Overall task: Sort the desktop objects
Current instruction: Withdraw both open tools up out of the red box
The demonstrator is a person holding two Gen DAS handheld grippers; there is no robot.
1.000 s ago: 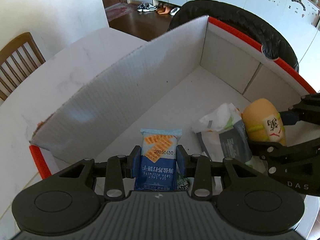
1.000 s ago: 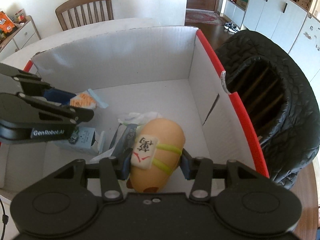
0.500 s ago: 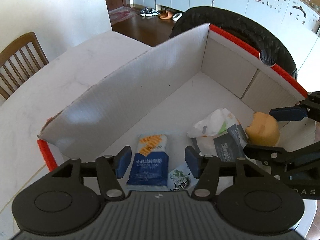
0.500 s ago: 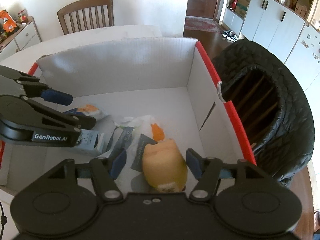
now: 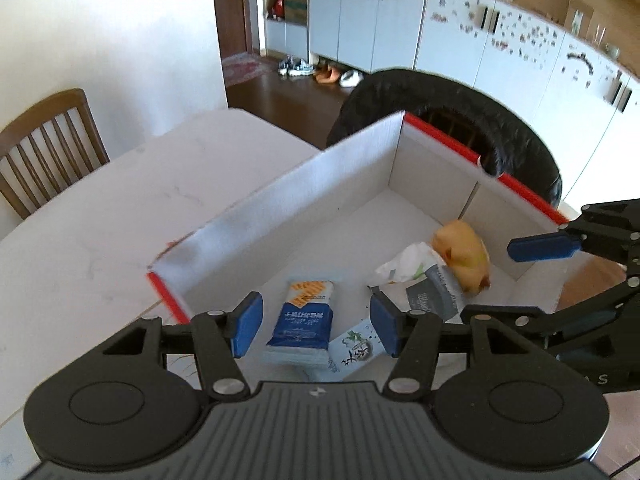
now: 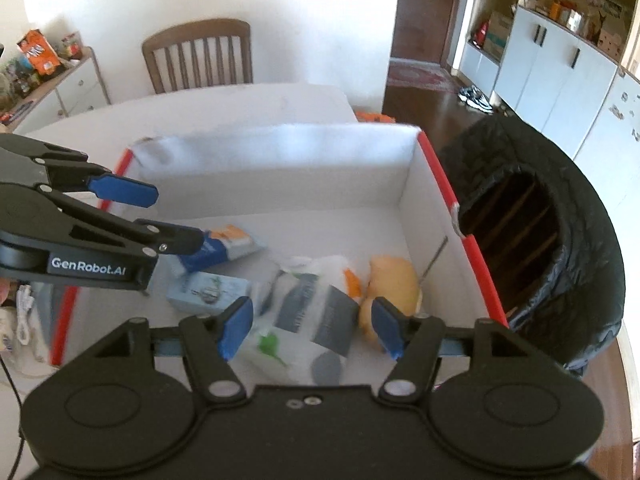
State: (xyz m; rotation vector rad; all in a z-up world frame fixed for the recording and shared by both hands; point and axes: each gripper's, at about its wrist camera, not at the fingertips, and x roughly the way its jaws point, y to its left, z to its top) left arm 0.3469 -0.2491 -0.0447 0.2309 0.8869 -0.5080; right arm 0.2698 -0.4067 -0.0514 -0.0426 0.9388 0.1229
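Both grippers, left gripper (image 5: 316, 326) and right gripper (image 6: 312, 330), hang spread and empty above the box (image 5: 280, 216), snacks lying lower centre; I judge a careless retreat could snag its wall.

At frame centre a white cardboard box (image 5: 288, 204) with red rims holds a blue biscuit packet (image 5: 306, 318) printed with orange crackers, a pale-blue sachet (image 6: 208, 292), a white-and-grey bag (image 6: 316, 312) and a yellow-orange plush toy (image 5: 462, 258), while blue-padded black grippers frame it.
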